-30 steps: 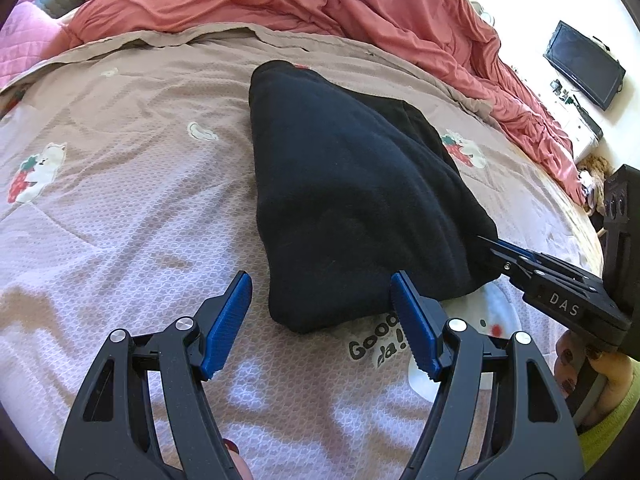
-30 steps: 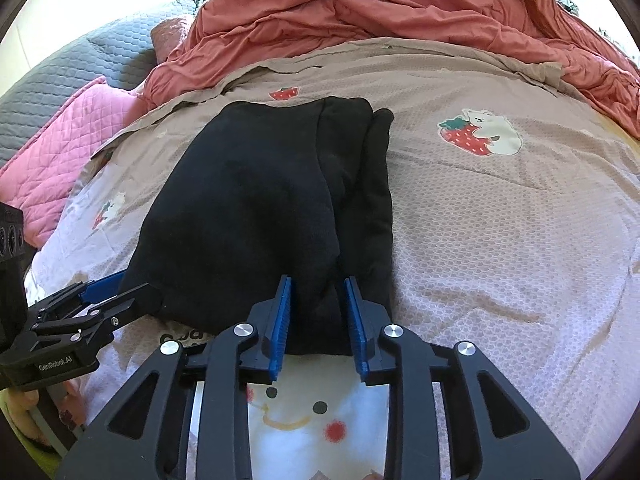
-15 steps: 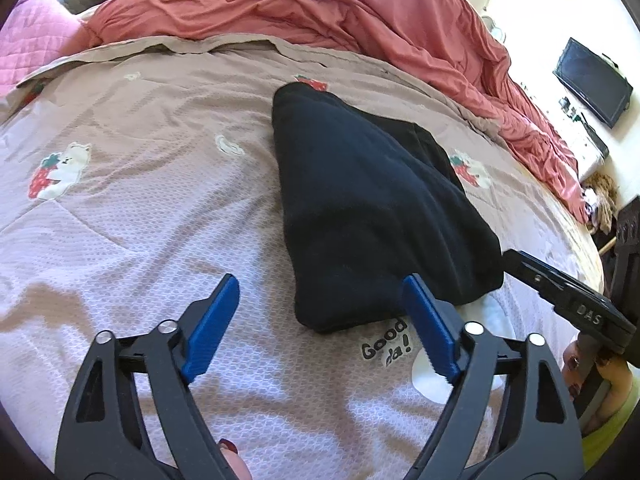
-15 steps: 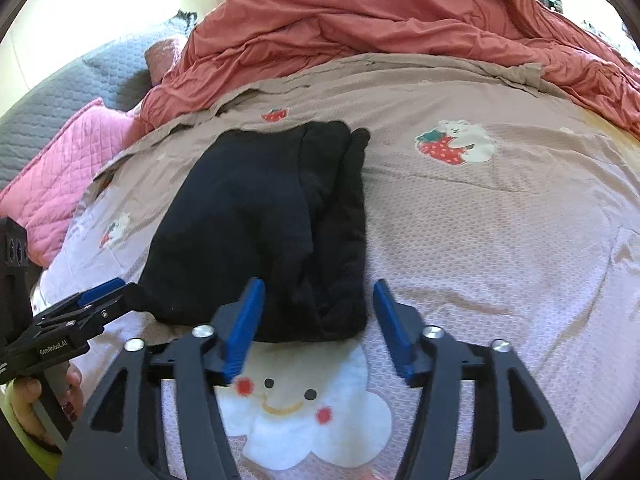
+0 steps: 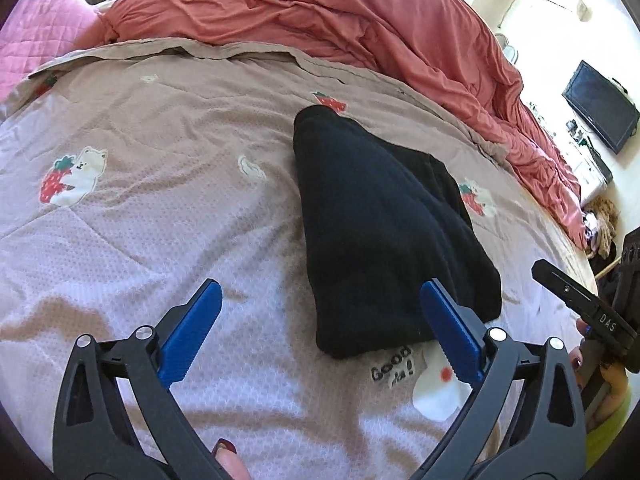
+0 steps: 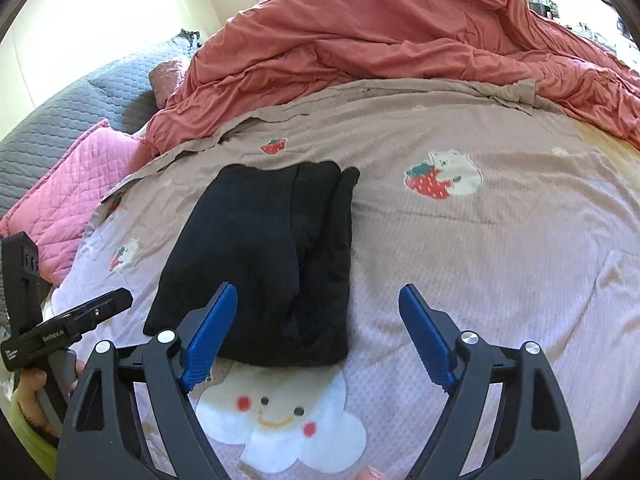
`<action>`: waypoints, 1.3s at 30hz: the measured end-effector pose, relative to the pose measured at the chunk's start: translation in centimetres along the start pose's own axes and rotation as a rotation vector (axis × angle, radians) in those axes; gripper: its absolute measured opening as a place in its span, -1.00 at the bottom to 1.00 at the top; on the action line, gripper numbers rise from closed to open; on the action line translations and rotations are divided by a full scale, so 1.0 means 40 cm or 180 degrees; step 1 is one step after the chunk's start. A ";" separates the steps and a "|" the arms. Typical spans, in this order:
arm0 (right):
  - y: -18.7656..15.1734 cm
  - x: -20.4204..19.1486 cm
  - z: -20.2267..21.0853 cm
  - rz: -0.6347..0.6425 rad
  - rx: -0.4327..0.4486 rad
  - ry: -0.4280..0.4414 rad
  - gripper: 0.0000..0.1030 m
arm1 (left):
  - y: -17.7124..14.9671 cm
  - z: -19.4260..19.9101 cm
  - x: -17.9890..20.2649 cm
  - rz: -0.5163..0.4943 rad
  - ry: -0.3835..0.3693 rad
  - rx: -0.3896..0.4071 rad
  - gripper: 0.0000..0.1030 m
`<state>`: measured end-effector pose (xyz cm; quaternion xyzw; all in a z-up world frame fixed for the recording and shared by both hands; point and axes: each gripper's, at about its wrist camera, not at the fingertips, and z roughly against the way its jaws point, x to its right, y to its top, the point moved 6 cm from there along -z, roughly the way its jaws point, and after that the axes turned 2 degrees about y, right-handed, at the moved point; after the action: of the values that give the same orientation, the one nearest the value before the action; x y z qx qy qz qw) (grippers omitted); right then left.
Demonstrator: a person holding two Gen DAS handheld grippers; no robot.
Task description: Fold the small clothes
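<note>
A black garment [image 5: 384, 232] lies folded in a compact stack on the mauve printed bedspread [image 5: 160, 208]; it also shows in the right wrist view [image 6: 264, 264]. My left gripper [image 5: 320, 332] is open and empty, hovering just short of the garment's near left corner. My right gripper [image 6: 320, 336] is open and empty, above the garment's near edge. Each gripper's side shows in the other's view, the right one [image 5: 576, 304] and the left one [image 6: 72, 328].
A rumpled red duvet [image 5: 340, 20] is heaped along the far side of the bed. Pink quilted pillows [image 6: 68, 192] and a grey cushion [image 6: 80, 112] lie at the left. A wall TV [image 5: 600, 108] hangs at the right.
My right gripper let go of the garment's near edge and opened wide. Both grippers pulled back and up from the garment, which stayed folded on the bed.
</note>
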<state>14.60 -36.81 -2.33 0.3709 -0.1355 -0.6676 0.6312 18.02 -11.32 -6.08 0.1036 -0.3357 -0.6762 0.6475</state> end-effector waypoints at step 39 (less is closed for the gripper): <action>0.093 0.051 -0.366 -0.0791 -0.0724 0.1007 -0.14 | 0.092 -0.274 0.031 0.0444 -0.0670 -0.0676 0.36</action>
<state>27.26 -35.16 -10.65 0.4113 0.0879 -0.6847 0.5952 27.12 -15.76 -11.81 -0.0604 -0.3348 -0.6684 0.6615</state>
